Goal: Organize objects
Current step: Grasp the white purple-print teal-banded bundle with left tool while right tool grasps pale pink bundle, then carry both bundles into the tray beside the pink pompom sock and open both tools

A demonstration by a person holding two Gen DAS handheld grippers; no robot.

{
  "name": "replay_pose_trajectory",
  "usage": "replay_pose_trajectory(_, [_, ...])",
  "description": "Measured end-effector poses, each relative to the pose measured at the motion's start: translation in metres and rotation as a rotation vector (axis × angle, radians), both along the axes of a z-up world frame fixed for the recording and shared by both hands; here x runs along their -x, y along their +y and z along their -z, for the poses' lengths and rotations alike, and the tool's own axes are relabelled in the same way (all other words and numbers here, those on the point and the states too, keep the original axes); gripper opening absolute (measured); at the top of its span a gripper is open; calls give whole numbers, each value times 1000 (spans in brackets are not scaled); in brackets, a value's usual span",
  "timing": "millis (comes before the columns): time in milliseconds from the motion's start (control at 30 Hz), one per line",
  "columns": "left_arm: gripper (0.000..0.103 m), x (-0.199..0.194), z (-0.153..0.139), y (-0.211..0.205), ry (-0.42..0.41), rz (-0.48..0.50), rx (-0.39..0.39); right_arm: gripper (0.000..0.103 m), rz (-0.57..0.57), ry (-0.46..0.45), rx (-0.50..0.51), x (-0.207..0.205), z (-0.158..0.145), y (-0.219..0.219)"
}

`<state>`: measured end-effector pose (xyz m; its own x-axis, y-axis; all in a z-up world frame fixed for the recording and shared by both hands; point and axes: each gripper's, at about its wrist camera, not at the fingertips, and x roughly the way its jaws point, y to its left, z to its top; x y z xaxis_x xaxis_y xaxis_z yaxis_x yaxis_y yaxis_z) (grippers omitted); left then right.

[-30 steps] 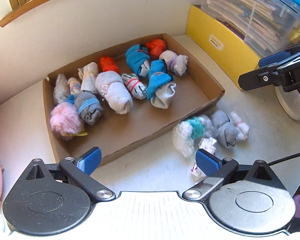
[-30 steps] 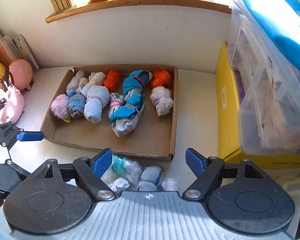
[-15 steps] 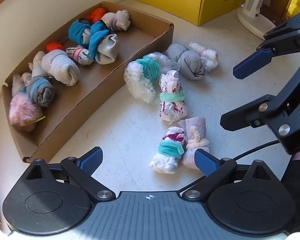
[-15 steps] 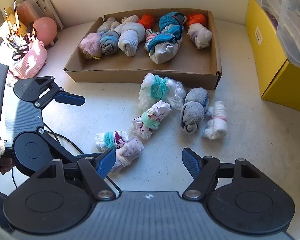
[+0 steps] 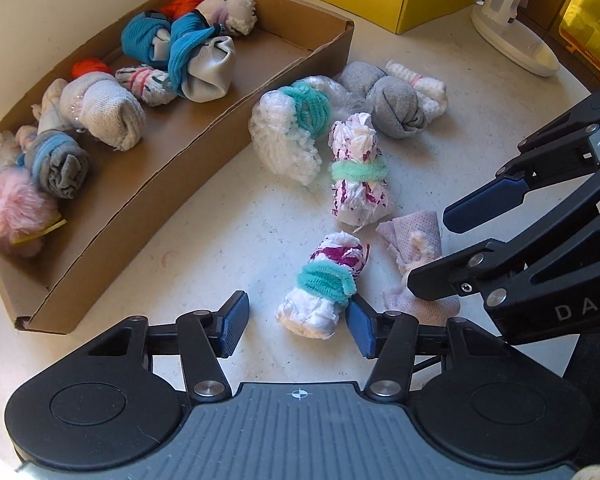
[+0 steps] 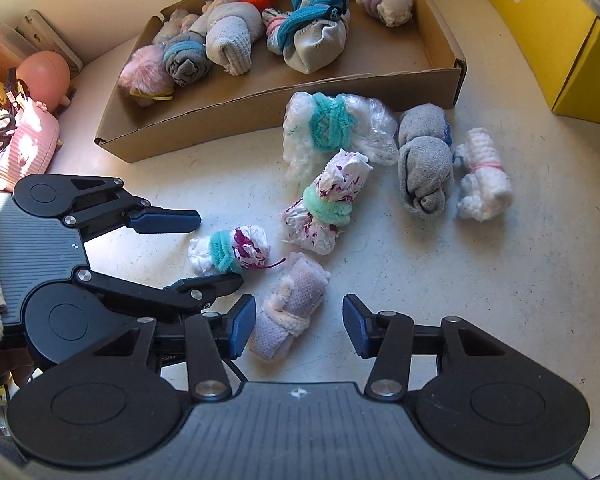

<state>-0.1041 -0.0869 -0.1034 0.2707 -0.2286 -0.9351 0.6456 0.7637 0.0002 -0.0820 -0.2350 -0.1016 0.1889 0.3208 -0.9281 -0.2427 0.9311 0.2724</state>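
1. Cardboard tray (image 5: 236, 108) lies far left on the tabletop (image 5: 228, 232), with a row of rolled sock bundles along its far wall; the near strip of its floor is bare.
2. Six bundles are loose on the tabletop, right of the tray and near it. Nearest pair: the white-and-purple bundle with teal band (image 5: 320, 284) and the pale lilac bundle (image 6: 290, 304), side by side.
3. Left tongs (image 5: 296, 320) are wide open and astride the teal-banded bundle; the right pad looks to be touching it, the left pad well apart. Nothing gripped.
4. Right tongs (image 6: 299, 330) are wide open around the near end of the lilac bundle; left pad just beside it, right pad apart. Nothing gripped.
5. Judgement: step in hand is the pickup, one bundle per tongs.
6. Centre each bundle between the pads before closing; both sit off-centre now.
7. Grip across the band or the thick middle, as loose ends may slip or unroll.
8. The two tongs are crowded together; lift one first to avoid a clash.
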Motion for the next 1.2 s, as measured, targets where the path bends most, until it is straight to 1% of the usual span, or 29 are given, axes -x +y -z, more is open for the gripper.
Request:
replay_pose_trajectory(67, [59, 0, 0, 1, -3, 8, 3, 38, 7, 3, -1, 0, 2, 1])
replay_pose_trajectory(100, [58, -1, 0, 1, -2, 12, 9, 35, 8, 3, -3, 1, 2, 1])
replay_pose_trajectory(167, [53, -1, -1, 2, 1, 18, 23, 30, 1, 4, 3, 1, 3, 4])
replay_pose_trajectory(200, [49, -2, -2, 3, 3, 20, 30, 27, -2, 3, 7, 0, 1, 4])
replay_pose_trajectory(233, [43, -3, -3, 4, 7, 19, 40, 25, -5, -1, 13, 0, 1, 5])
replay_pose_trajectory(267, [39, -5, -3, 5, 14, 15, 51, 25, -8, -2, 17, 1, 1, 6])
replay_pose_trajectory(300, [35, -6, -4, 6, 19, 9, 60, 25, -10, -2, 17, 2, 1, 6])
replay_pose_trajectory(333, [35, -7, -4, 7, 24, 3, 67, 24, -11, -4, 15, 3, 1, 6])
replay_pose_trajectory(500, [34, -10, -12, 17, 37, -51, 108, 22, 6, 9, -8, 5, -3, 0])
replay_pose_trajectory(700, [34, -21, -41, 48, 29, -175, 165, 22, 43, -39, -36, 1, -38, -21])
replay_pose_trajectory(767, [34, -29, -53, 61, 4, -229, 164, 22, 52, -67, -45, -6, -51, -28])
replay_pose_trajectory(867, [34, -43, -67, 78, -30, -304, 160, 22, 65, -114, -72, -27, -74, -31])
replay_pose_trajectory(1033, [34, -72, -86, 112, -72, -447, 154, 22, 26, -182, -108, -67, -91, -4])
replay_pose_trajectory(1100, [34, -78, -92, 119, -88, -480, 158, 22, -3, -205, -125, -84, -97, 6])
replay_pose_trajectory(1200, [34, -84, -104, 129, -113, -515, 159, 22, -42, -226, -145, -98, -106, 18])
